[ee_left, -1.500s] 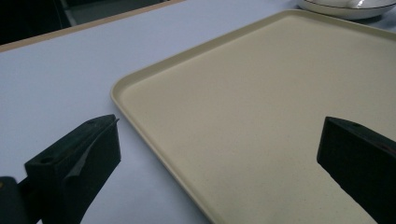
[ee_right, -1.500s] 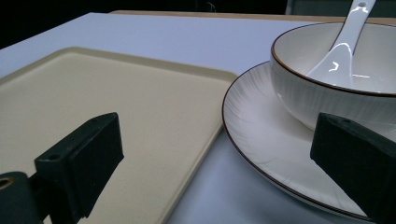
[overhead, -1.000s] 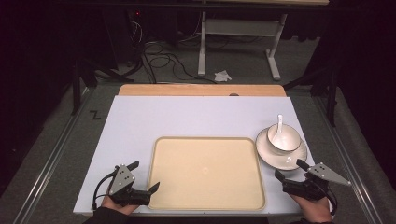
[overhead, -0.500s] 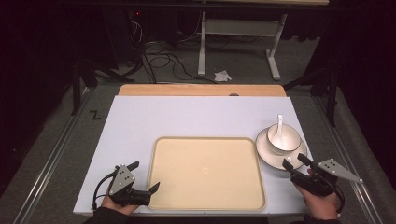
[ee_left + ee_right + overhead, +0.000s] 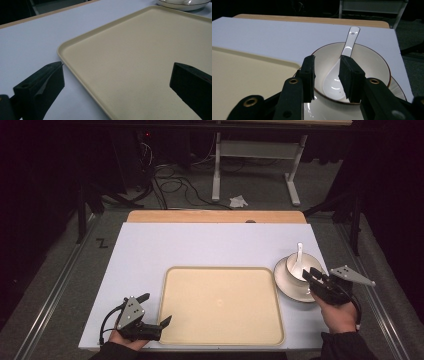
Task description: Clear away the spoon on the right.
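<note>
- High view: left gripper (image 5: 159, 316) low at the near left corner of the tray (image 5: 220, 306), jaws spread wide, holding nothing. Right gripper (image 5: 311, 276) above the near rim of the bowl (image 5: 300, 266), which sits on a saucer (image 5: 287, 283) just right of the tray, spoon (image 5: 298, 260) inside.
- Left gripper view: jaws far apart across the tray's rim, nothing between the pads.
- Right gripper view: jaws just been closing, now a narrow gap over the bowl (image 5: 352, 75) and its spoon (image 5: 342, 67); not pressing on anything visible.
</note>
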Available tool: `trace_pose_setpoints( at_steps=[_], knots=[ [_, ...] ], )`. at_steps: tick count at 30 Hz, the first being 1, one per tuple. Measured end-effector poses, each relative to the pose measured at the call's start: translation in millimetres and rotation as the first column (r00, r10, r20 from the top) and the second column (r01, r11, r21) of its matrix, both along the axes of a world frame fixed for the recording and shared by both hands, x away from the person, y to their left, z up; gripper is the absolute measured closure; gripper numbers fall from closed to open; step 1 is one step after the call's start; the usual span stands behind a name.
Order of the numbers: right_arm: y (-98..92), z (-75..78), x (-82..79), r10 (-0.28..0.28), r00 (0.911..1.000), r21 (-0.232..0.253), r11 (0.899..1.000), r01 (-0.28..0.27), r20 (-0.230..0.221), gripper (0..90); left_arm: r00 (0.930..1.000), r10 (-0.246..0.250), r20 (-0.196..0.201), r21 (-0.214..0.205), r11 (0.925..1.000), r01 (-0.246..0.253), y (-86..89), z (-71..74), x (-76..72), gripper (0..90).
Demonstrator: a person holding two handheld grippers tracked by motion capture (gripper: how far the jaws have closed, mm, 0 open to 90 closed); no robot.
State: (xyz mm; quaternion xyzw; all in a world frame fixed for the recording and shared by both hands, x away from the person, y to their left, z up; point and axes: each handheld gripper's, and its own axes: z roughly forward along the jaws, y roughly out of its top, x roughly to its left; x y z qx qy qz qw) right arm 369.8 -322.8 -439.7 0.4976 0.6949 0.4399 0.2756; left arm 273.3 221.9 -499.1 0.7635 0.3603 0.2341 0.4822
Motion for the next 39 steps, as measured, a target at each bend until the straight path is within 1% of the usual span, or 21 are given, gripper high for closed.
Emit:
trace_pose_setpoints(
  at_steps=[1,2,3,5,6,7,10,12,13,14,15,19,24,26,27,31,33,34,35,36,39],
  knots=[
    [1.5,1.9,5.0,-0.005,0.9999,-0.014,1.0,0.005,-0.009,69.5,1.0,0.0,0.0,-0.001,1.0,0.0,0.2,0.0,0.0,0.2],
    [1.5,1.9,5.0,-0.005,0.9999,-0.014,1.0,0.005,-0.009,69.5,1.0,0.0,0.0,-0.001,1.0,0.0,0.2,0.0,0.0,0.2],
    [3.5,5.3,13.2,-0.012,0.9998,-0.034,0.999,0.012,-0.017,74.6,1.0,0.001,0.0,-0.001,1.0,-0.001,0.5,0.1,0.0,0.1],
    [4.0,6.1,16.0,-0.015,0.9996,-0.035,0.999,0.014,-0.024,76.3,1.0,0.0,0.001,-0.001,1.0,0.0,0.5,0.2,-0.1,0.1],
    [4.5,7.5,24.2,-0.012,0.9995,-0.05,0.999,0.01,-0.031,80.1,1.0,-0.002,0.003,-0.001,1.0,0.002,0.2,0.5,-0.4,0.2],
    [4.6,8.0,28.0,-0.011,0.9994,-0.058,0.998,0.009,-0.032,81.3,1.0,-0.002,0.003,0.001,1.0,0.002,0.0,0.7,-0.5,0.2],
    [5.0,8.9,39.8,-0.004,0.9989,-0.073,0.997,0.001,-0.047,86.9,1.0,-0.003,0.004,0.001,1.0,0.003,-0.1,0.8,-0.6,0.2],
    [5.0,9.0,43.7,-0.001,0.9987,-0.079,0.997,-0.003,-0.05,88.5,1.0,-0.002,0.005,-0.001,1.0,0.002,0.0,0.7,-0.5,0.2],
    [5.7,9.7,52.3,-0.009,0.998,-0.081,0.997,0.003,-0.063,90.0,1.0,-0.003,0.002,-0.001,1.0,0.003,0.3,0.6,-0.3,0.2],
    [5.7,9.7,52.3,-0.009,0.998,-0.081,0.997,0.003,-0.063,90.0,1.0,-0.003,0.002,-0.001,1.0,0.003,0.3,0.6,-0.3,0.2],
    [7.2,11.2,59.2,-0.015,0.9975,-0.087,0.996,0.009,-0.07,90.0,1.0,-0.001,0.001,-0.001,1.0,0.001,0.4,0.3,0.0,0.2],
    [11.8,13.7,75.6,-0.014,0.9953,-0.102,0.995,0.004,-0.096,90.0,1.0,-0.002,0.001,-0.001,1.0,0.002,0.4,0.4,0.1,0.2],
    [20.3,16.8,96.7,-0.039,0.9907,-0.122,0.992,0.023,-0.131,90.0,1.0,-0.001,0.002,-0.006,1.0,0.001,1.3,0.4,0.0,0.2],
    [21.4,17.2,99.5,-0.039,0.9906,-0.129,0.991,0.022,-0.131,90.0,1.0,0.0,0.003,-0.007,1.0,0.0,1.5,0.4,0.0,0.2],
    [25.1,18.3,107.4,-0.051,0.9874,-0.147,0.989,0.029,-0.149,90.0,1.0,-0.002,0.0,-0.006,1.0,0.002,1.9,0.6,-0.1,0.2],
    [28.1,18.0,114.2,-0.061,0.9845,-0.165,0.986,0.033,-0.164,90.0,1.0,0.001,0.004,-0.008,1.0,-0.001,2.4,0.9,-0.4,0.2],
    [31.0,16.0,122.0,-0.075,0.9784,-0.189,0.981,0.038,-0.192,90.0,1.0,0.001,0.003,-0.011,0.9999,-0.001,2.6,0.7,-0.2,0.2],
    [31.0,16.0,122.0,-0.075,0.9784,-0.189,0.981,0.038,-0.192,90.0,1.0,0.001,0.003,-0.011,0.9999,-0.001,2.6,0.7,-0.2,0.2],
    [32.2,14.0,126.2,-0.08,0.9741,-0.202,0.979,0.037,-0.211,90.0,1.0,0.002,0.003,-0.009,1.0,-0.002,2.6,0.8,-0.1,0.2],
    [32.5,13.2,127.3,-0.081,0.9738,-0.205,0.978,0.036,-0.212,90.0,1.0,0.002,0.003,-0.009,1.0,-0.002,2.6,0.8,-0.1,0.2],
    [33.7,10.7,131.2,-0.09,0.9697,-0.244,0.969,0.033,-0.227,90.0,1.0,0.002,0.003,-0.008,1.0,-0.002,2.8,0.7,-0.1,0.2]
  ],
)
